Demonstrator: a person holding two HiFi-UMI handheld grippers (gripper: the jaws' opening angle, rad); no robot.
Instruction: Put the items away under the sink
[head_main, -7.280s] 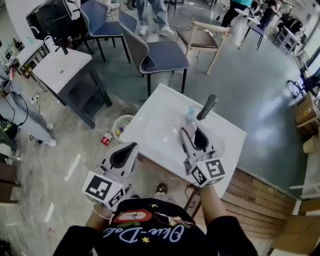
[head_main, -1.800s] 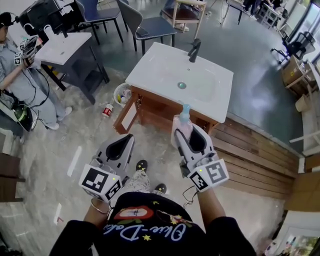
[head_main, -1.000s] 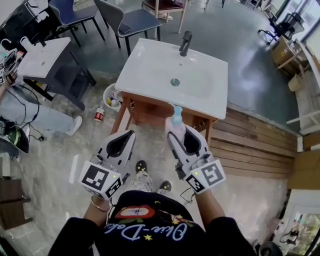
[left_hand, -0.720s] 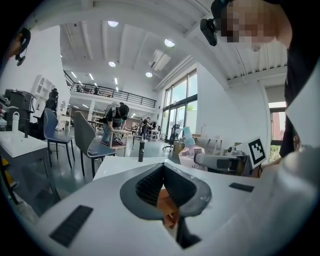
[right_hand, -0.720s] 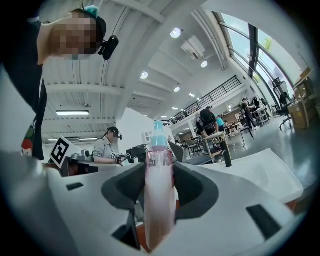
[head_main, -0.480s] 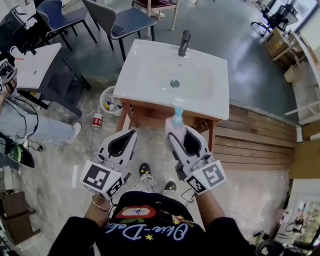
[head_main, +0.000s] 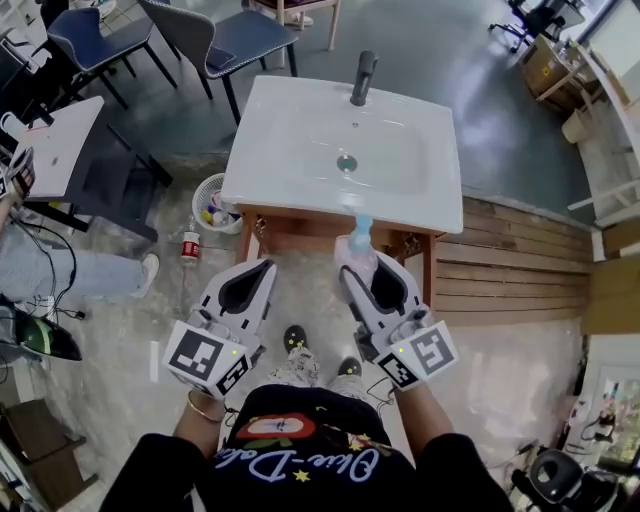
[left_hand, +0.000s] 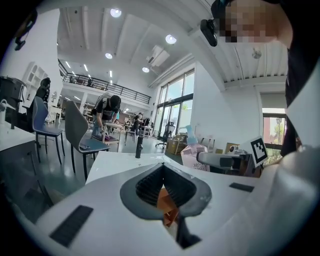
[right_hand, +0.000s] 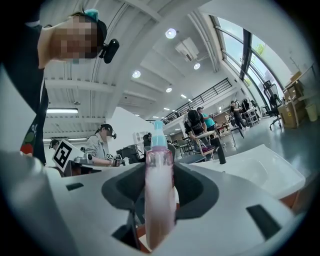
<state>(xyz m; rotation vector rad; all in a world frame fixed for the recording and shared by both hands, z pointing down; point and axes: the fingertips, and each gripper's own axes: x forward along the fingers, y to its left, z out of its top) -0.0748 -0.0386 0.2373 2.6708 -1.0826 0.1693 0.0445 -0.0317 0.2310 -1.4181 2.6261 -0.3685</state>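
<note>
Jaws of the right gripper (head_main: 361, 264) pinch a pink pump bottle (head_main: 357, 243) upright, with its blue pump head on top. The bottle is held off the floor, just in front of the wooden cabinet (head_main: 300, 226) under the white sink (head_main: 290, 140). Left gripper (head_main: 262, 268) jaws are pressed together, with nothing between them.

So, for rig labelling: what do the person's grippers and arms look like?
The left gripper and right gripper are white shells with dark ribbed jaw pads, each with a cube of black-and-white square markers behind. Black printed top, black sleeves, a bracelet at the left wrist.
</note>
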